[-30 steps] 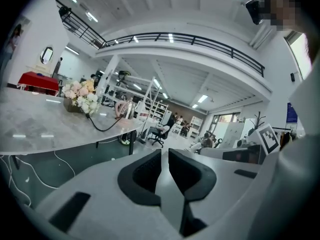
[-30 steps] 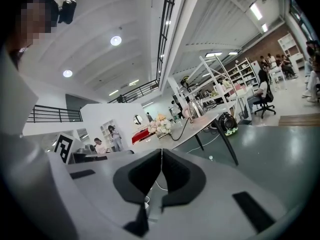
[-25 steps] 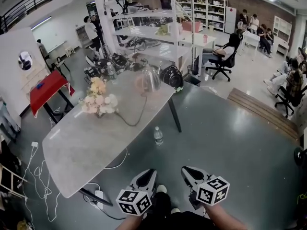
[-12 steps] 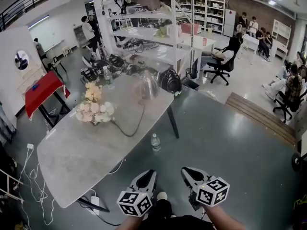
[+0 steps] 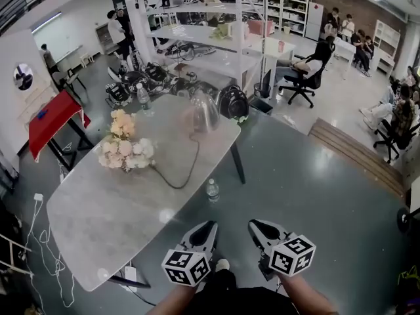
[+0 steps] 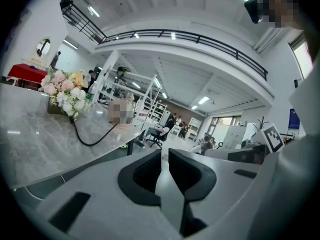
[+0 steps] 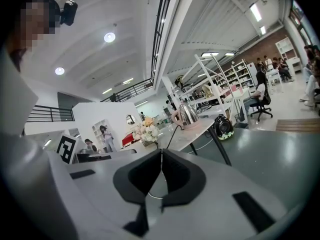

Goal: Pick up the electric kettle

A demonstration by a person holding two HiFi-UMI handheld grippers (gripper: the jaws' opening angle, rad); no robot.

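A shiny steel electric kettle (image 5: pixel 205 110) with a pink handle stands on its base at the far end of the long grey marble table (image 5: pixel 118 202). Its black cord (image 5: pixel 187 169) loops over the tabletop. In the right gripper view the kettle (image 7: pixel 187 115) shows far ahead, beyond the jaws. My left gripper (image 5: pixel 209 227) and right gripper (image 5: pixel 254 226) hang side by side at the bottom of the head view, over the dark floor and well short of the kettle. Both are shut with nothing between the jaws, as the left gripper (image 6: pixel 164 156) and right gripper (image 7: pixel 161 154) views confirm.
A bouquet of pale flowers (image 5: pixel 125 146) sits on the table's left side. A water bottle (image 5: pixel 212 189) stands on the floor by the table's near edge. A black round bag (image 5: pixel 234 104) lies behind the kettle end. White shelving (image 5: pixel 197 38) and seated people (image 5: pixel 315 64) fill the background.
The whole view has advanced toward the table, which now sits nearer and lower in the head view. Both grippers stay shut and keep their places side by side.
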